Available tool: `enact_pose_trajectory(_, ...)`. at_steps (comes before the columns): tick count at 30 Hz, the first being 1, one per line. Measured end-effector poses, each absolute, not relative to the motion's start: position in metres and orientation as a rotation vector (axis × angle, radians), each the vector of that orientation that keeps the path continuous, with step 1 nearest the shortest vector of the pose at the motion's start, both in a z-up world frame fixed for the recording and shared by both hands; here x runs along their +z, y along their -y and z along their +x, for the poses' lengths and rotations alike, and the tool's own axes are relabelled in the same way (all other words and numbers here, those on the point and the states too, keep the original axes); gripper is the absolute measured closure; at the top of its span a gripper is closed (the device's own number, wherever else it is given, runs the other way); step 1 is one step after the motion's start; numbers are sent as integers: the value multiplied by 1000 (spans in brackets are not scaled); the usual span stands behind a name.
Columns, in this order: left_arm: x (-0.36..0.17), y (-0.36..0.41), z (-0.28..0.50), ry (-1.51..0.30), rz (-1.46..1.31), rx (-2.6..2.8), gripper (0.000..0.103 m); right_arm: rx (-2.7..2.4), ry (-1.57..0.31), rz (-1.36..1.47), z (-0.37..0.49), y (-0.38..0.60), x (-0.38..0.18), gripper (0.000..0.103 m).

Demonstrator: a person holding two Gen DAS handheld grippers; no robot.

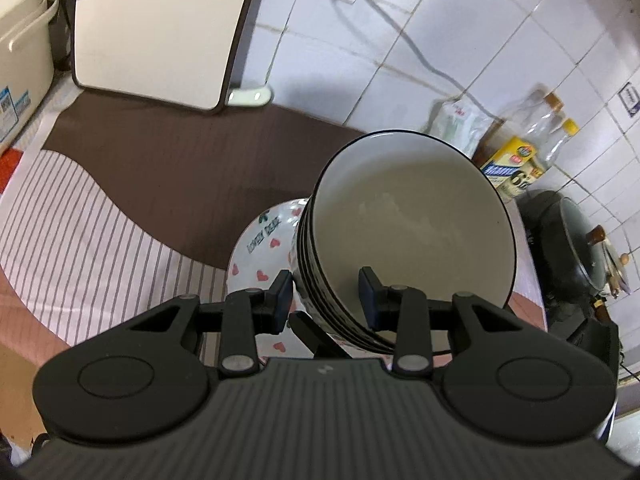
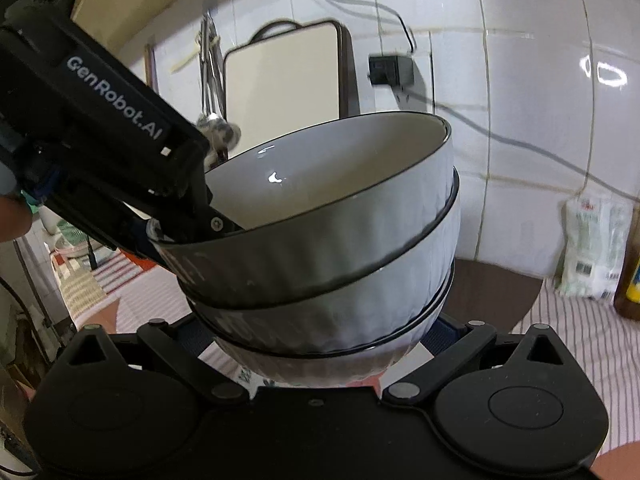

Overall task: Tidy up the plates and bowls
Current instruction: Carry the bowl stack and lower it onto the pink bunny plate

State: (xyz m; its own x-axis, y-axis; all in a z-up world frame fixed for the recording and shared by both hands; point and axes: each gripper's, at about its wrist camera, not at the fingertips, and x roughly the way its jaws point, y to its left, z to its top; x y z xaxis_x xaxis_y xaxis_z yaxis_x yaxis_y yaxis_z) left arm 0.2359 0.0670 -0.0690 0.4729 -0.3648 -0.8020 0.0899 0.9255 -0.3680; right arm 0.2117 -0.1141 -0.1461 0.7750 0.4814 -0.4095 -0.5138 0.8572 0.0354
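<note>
A stack of white bowls with black rims [image 1: 412, 216] sits on a heart-patterned white plate [image 1: 264, 248]. In the left wrist view my left gripper [image 1: 326, 294] straddles the near rim of the stack, one pad outside and one inside the top bowl, with a gap still showing. In the right wrist view the stack [image 2: 332, 248] fills the middle. My right gripper [image 2: 316, 336] has its fingers on either side of the lowest bowl, their tips hidden behind it. The left gripper [image 2: 188, 216] shows there over the top bowl's left rim.
A brown and striped cloth [image 1: 168, 168] covers the counter. A cream appliance [image 1: 160, 28] stands at the back left. Bottles and a box [image 1: 520, 156] stand at the back right, beside a black pot [image 1: 576, 248]. A white bag [image 2: 592, 248] leans against the tiled wall.
</note>
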Motion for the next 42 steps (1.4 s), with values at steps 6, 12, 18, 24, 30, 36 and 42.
enact_pose_trajectory(6, -96, -62, 248, -1085, -287, -289, 69, 523, -472, -91, 223, 114, -167, 0)
enact_pose_trajectory(12, -119, -50, 257, -1111, -255, -295, 69, 499, -507, -75, 229, 119, -187, 0)
enact_pose_trajectory(18, -131, -47, 263, -1126, -246, -296, 69, 484, -531, -74, 236, 117, -198, 0)
enact_pose_trajectory(24, -135, -47, 264, -1101, -270, -318, 69, 478, -529, -107, 238, 115, -198, 0)
enact_pose_trajectory(30, -138, -45, 264, -1112, -244, -303, 69, 484, -547, -89, 238, 120, -205, 0)
enact_pose_trajectory(36, -142, -43, 262, -1103, -219, -302, 69, 477, -550, -77, 237, 122, -209, 0)
enact_pose_trajectory(42, -145, -39, 257, -1075, -191, -291, 69, 459, -609, -105, 243, 118, -205, 0)
